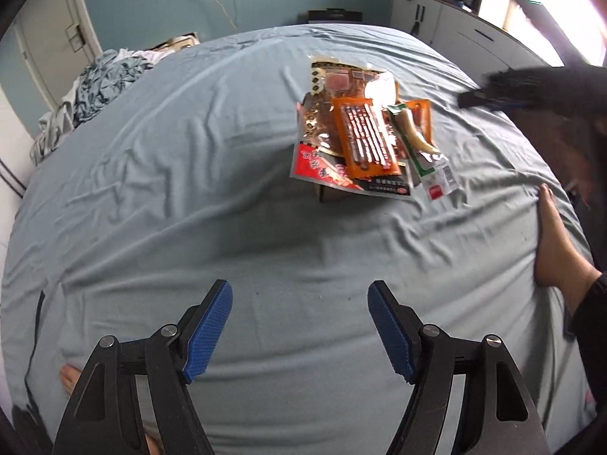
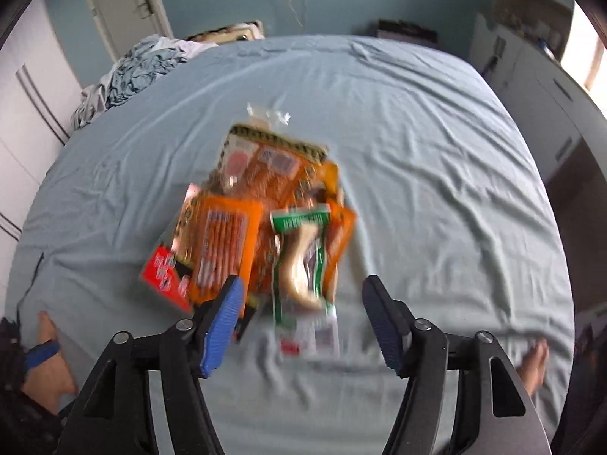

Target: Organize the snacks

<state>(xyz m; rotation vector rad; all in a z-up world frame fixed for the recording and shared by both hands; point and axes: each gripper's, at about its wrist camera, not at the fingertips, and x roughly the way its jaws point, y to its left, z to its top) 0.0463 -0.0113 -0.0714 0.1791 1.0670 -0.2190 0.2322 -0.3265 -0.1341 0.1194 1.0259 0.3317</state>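
Observation:
A pile of snack packets lies on a blue bedsheet (image 1: 189, 189). A large clear-and-red packet (image 1: 326, 132) lies at the bottom, an orange packet (image 1: 366, 136) on top, and a green-and-white chicken-foot packet (image 1: 421, 148) at its right. My left gripper (image 1: 299, 326) is open and empty, well short of the pile. My right gripper (image 2: 301, 318) is open, its fingers on either side of the near end of the green-and-white packet (image 2: 303, 276), above it. The orange packet (image 2: 224, 242) and the large packet (image 2: 265, 167) lie just left and beyond. The right view is blurred.
Crumpled bedding (image 1: 102, 83) is heaped at the bed's far left corner. White cabinets (image 1: 455, 26) stand at the far right, a door (image 1: 49, 38) at the far left. The person's bare feet (image 1: 550, 250) rest on the bed's near edge (image 2: 535, 360).

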